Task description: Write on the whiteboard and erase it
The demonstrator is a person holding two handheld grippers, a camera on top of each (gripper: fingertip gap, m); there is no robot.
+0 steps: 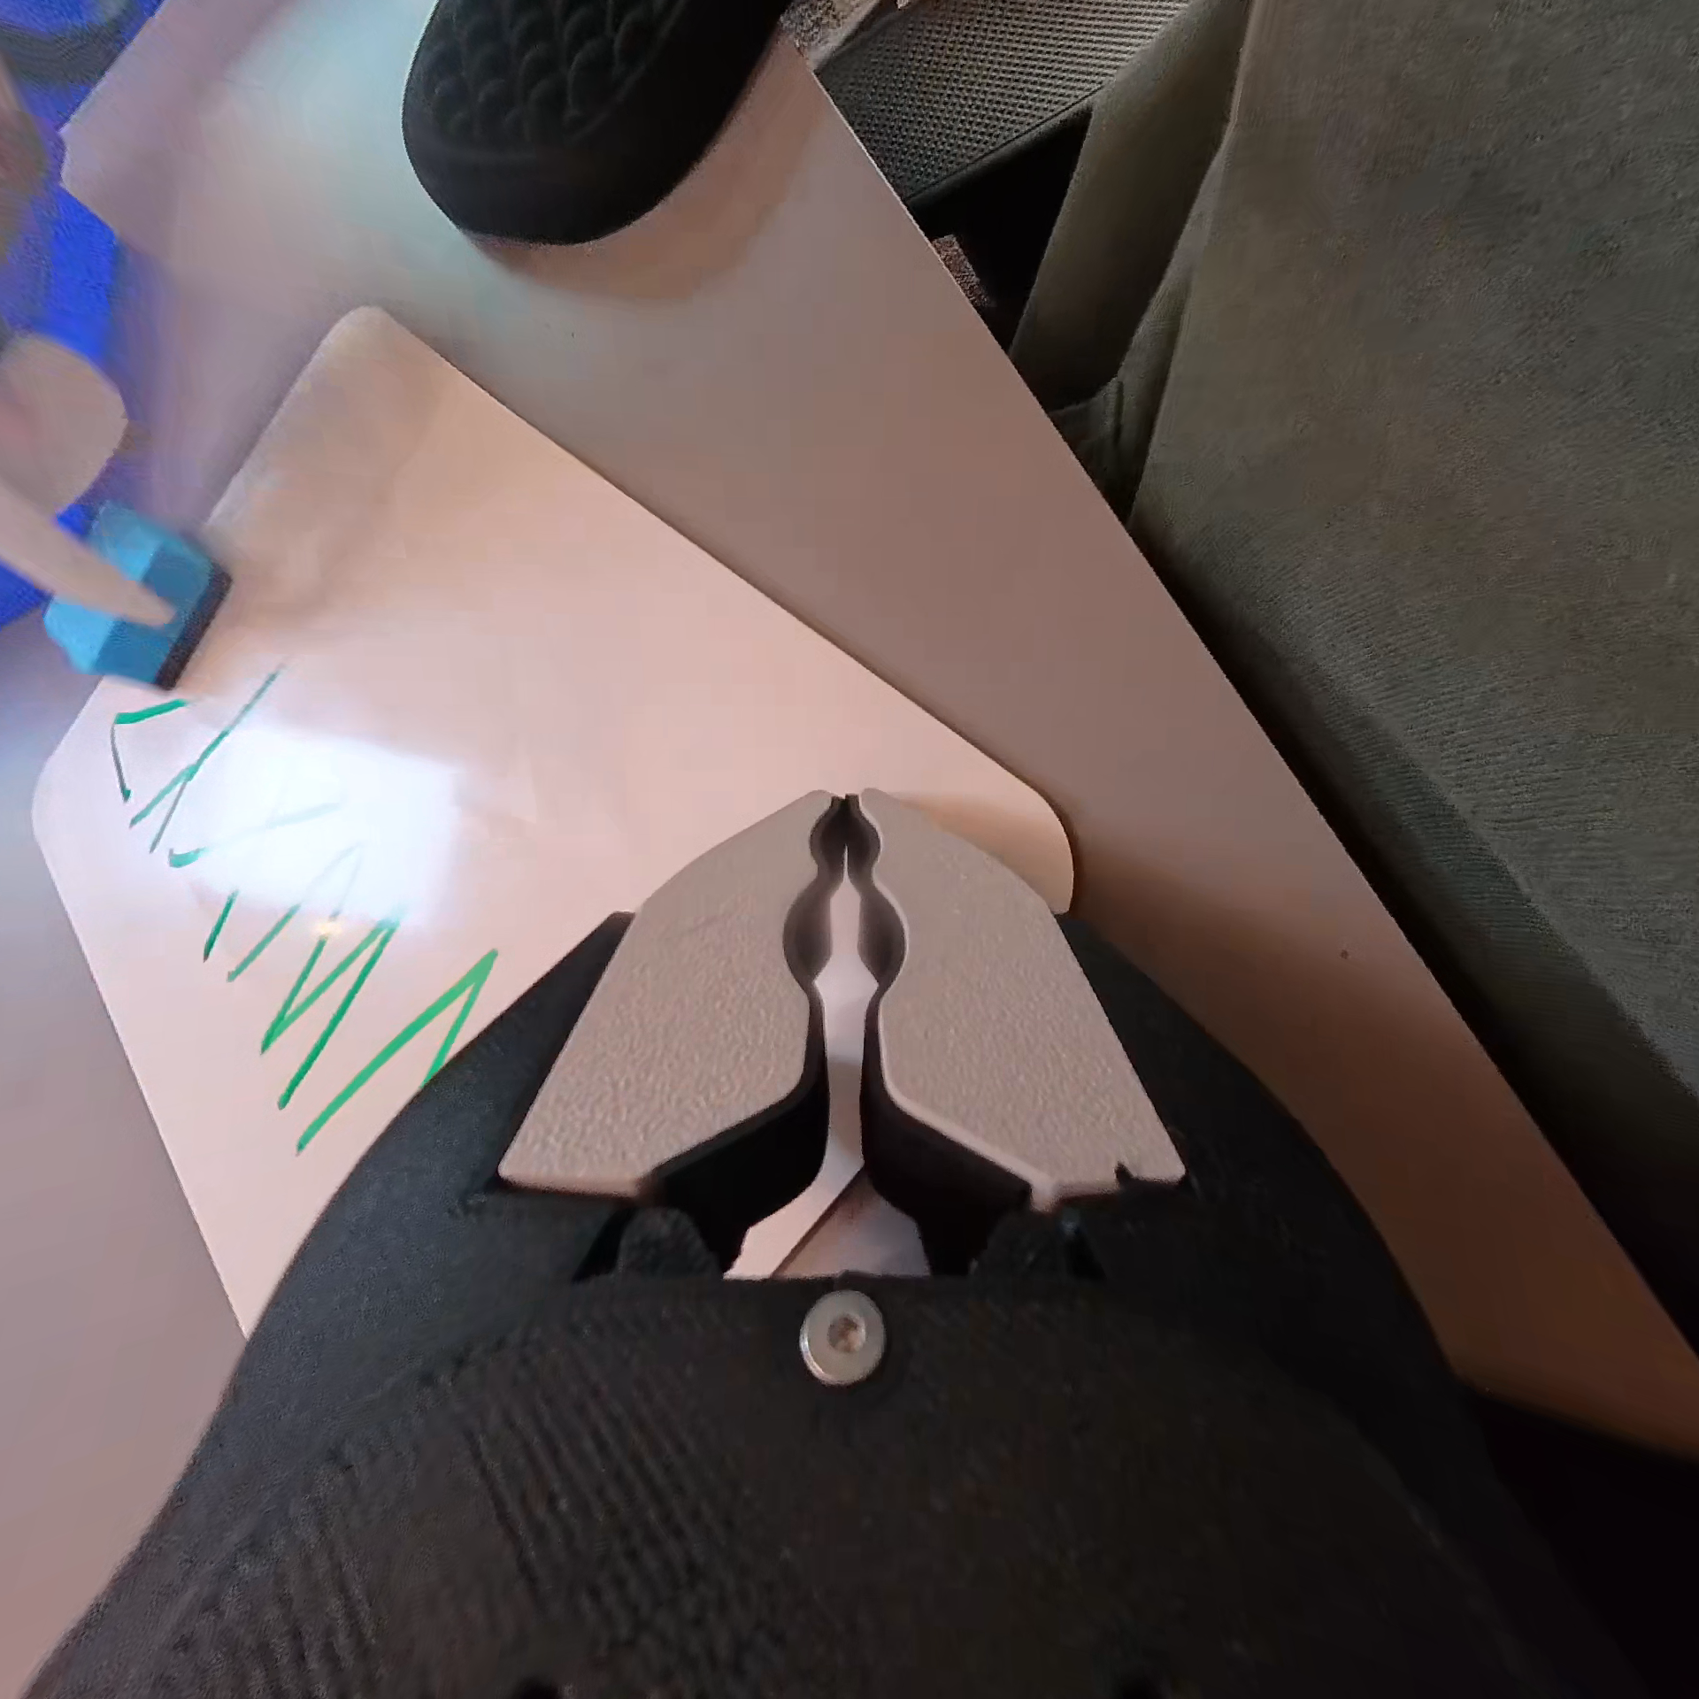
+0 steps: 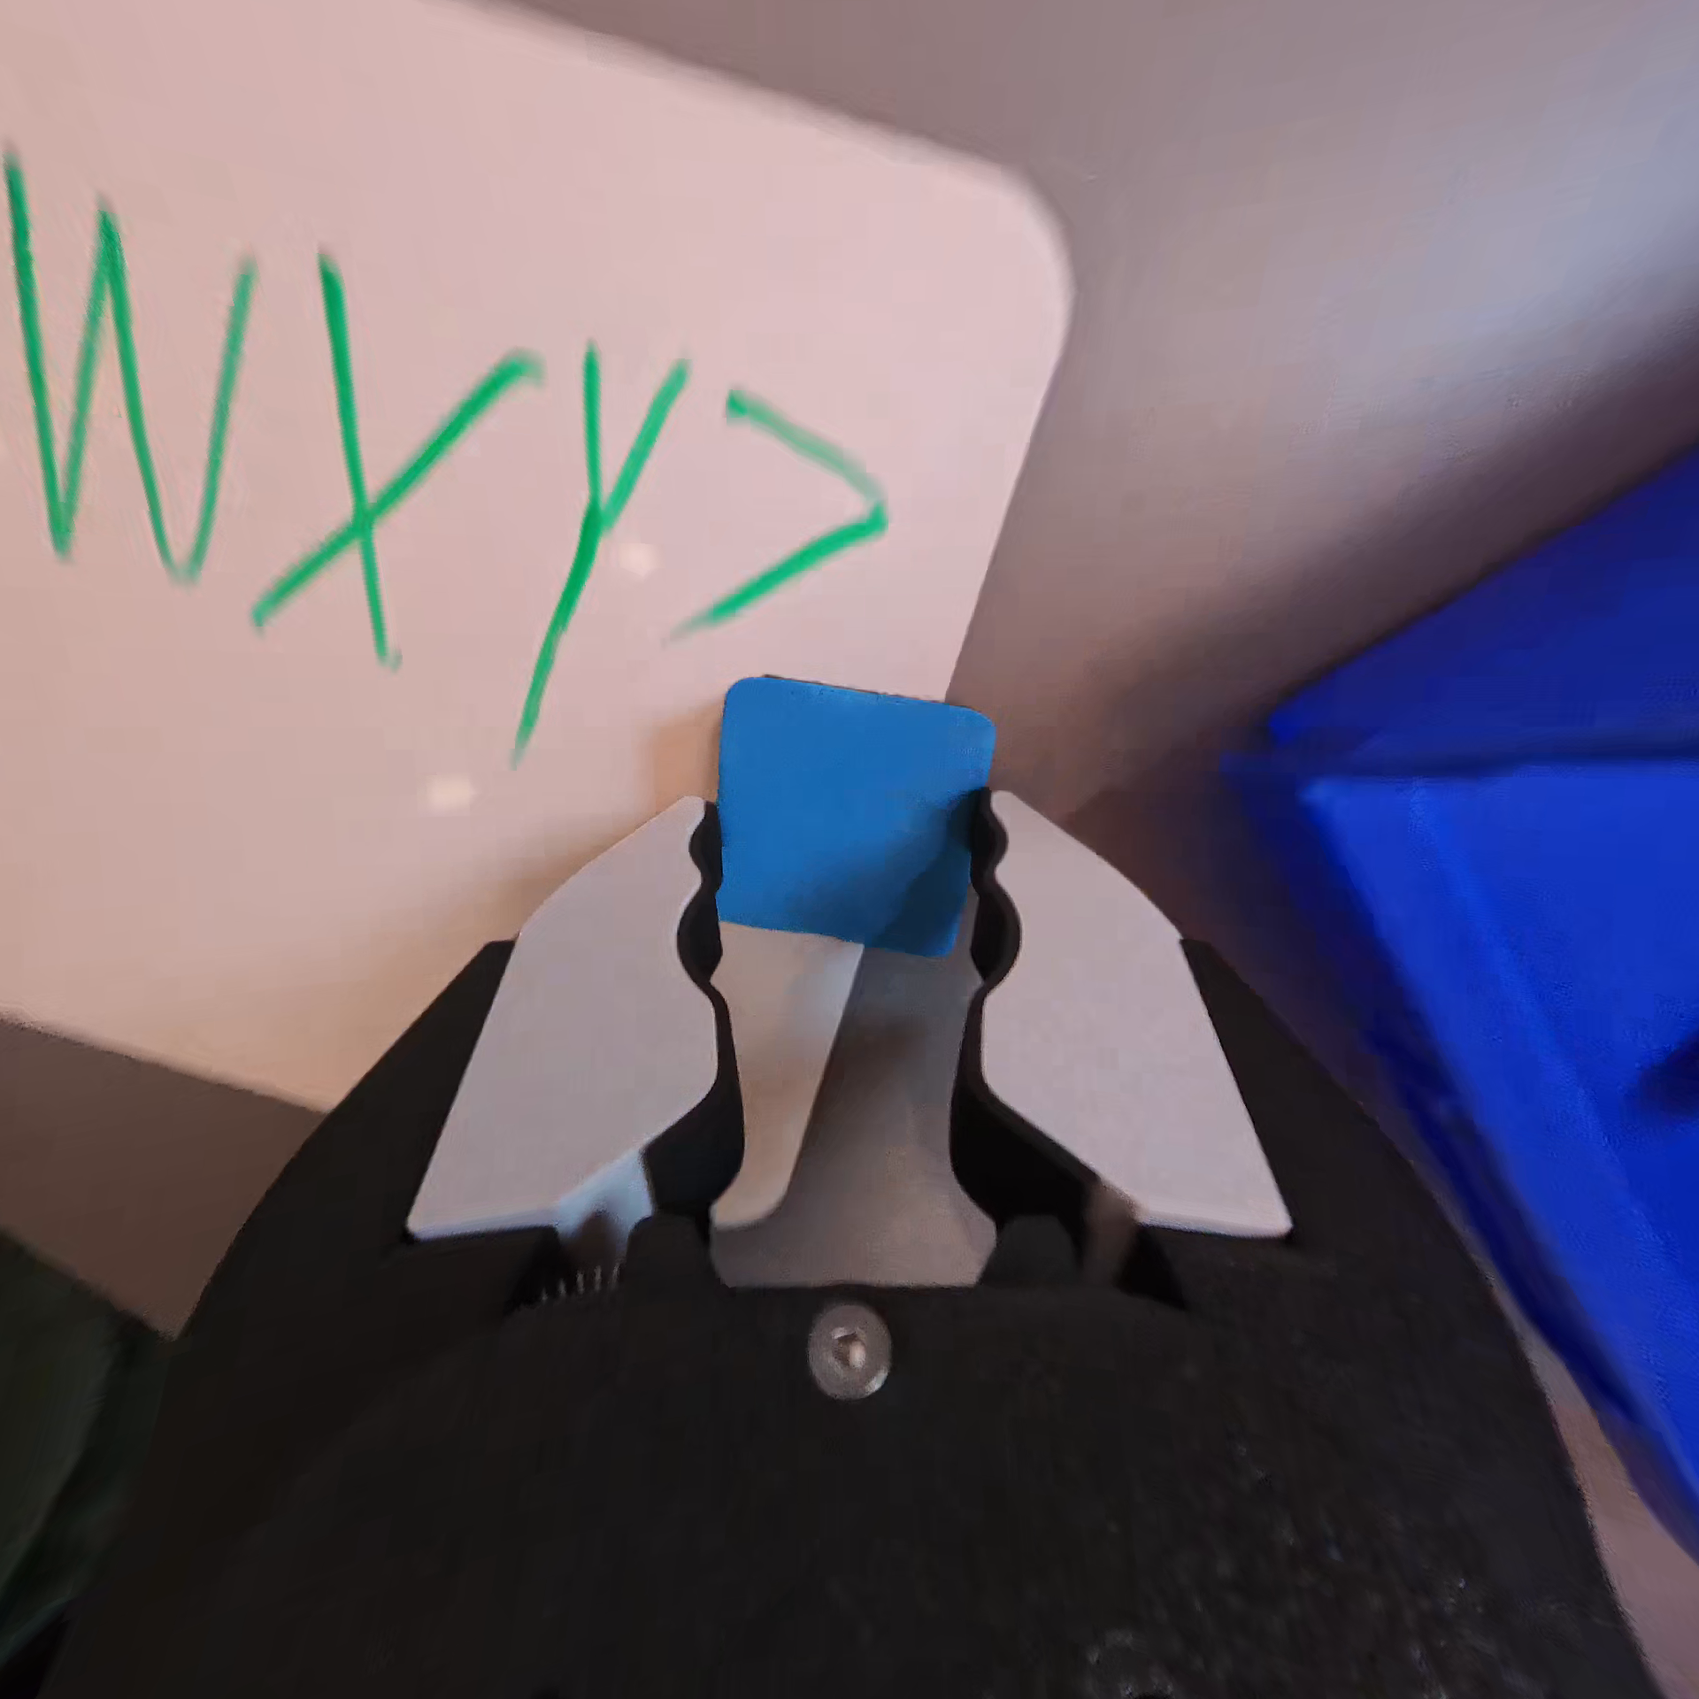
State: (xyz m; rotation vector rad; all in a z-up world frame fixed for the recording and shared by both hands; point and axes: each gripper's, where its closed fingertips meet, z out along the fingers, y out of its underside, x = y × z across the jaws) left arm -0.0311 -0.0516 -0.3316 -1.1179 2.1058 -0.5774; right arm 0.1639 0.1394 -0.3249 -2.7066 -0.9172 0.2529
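Note:
A white whiteboard (image 1: 588,699) with rounded corners lies flat on the table, with green marker writing (image 1: 303,919) across it. My left gripper (image 1: 848,809) is shut and empty, its tips over the board's near right corner. My right gripper (image 2: 846,809) is shut on a blue eraser (image 2: 850,809) with a black felt underside. It holds the eraser on the board (image 2: 552,230) near its right edge, just below the last green strokes (image 2: 791,515). In the left wrist view the eraser (image 1: 138,598) shows at the far left, blurred, with one right finger (image 1: 83,570) on it.
The pale table (image 1: 919,478) ends at an edge to the right, beyond it grey upholstery (image 1: 1425,460). A black textured rounded object (image 1: 579,101) rests at the table's far end. A blue bin (image 2: 1489,873) stands right of the board.

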